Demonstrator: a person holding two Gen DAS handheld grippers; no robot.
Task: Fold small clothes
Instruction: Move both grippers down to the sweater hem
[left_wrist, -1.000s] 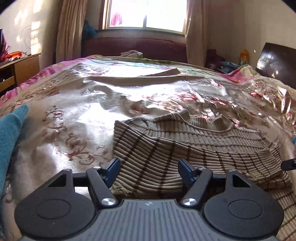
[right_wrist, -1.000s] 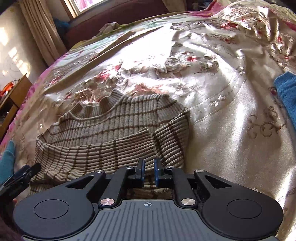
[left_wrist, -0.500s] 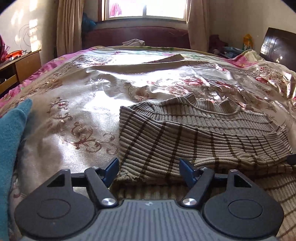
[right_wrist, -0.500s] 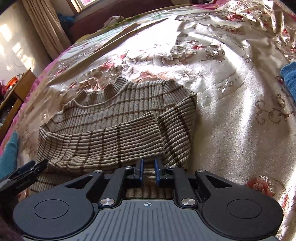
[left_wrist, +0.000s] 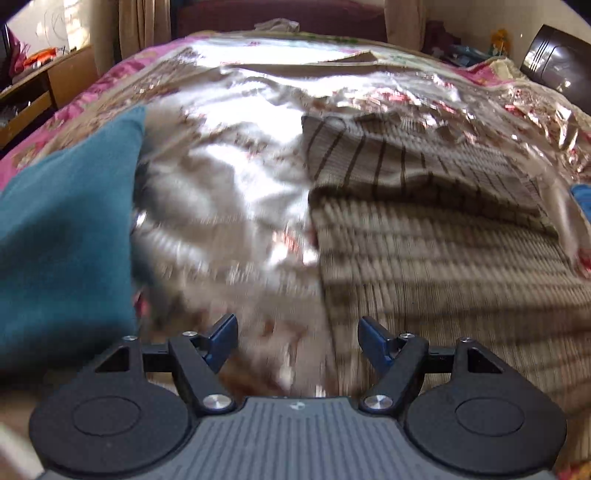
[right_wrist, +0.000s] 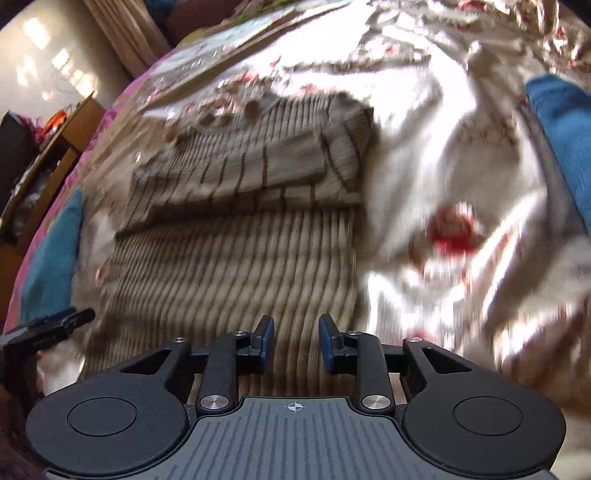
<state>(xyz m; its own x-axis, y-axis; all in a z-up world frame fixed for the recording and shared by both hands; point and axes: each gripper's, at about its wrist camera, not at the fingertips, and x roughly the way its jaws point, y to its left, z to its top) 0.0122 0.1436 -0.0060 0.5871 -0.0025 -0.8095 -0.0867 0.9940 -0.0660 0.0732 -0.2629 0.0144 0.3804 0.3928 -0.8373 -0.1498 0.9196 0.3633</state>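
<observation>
Both tongs empty, sweater (right_wrist: 236, 236) lengthwise, collar pointing away

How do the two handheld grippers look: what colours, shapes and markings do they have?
The left gripper and the right gripper look alike: black linkage arms with silver pivot screws, blue pads on the fingertips, two round black discs at the sides, and a grey ribbed centre plate with a small crosshair mark. No cables, sleeves or hands show.

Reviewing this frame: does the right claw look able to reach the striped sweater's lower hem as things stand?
Probably yes. The right claw, jaws opening with nothing clamped between them, hangs over the striped sweater, and nothing lies on the near fabric. The left claw is off to the side, not in the way.
</observation>
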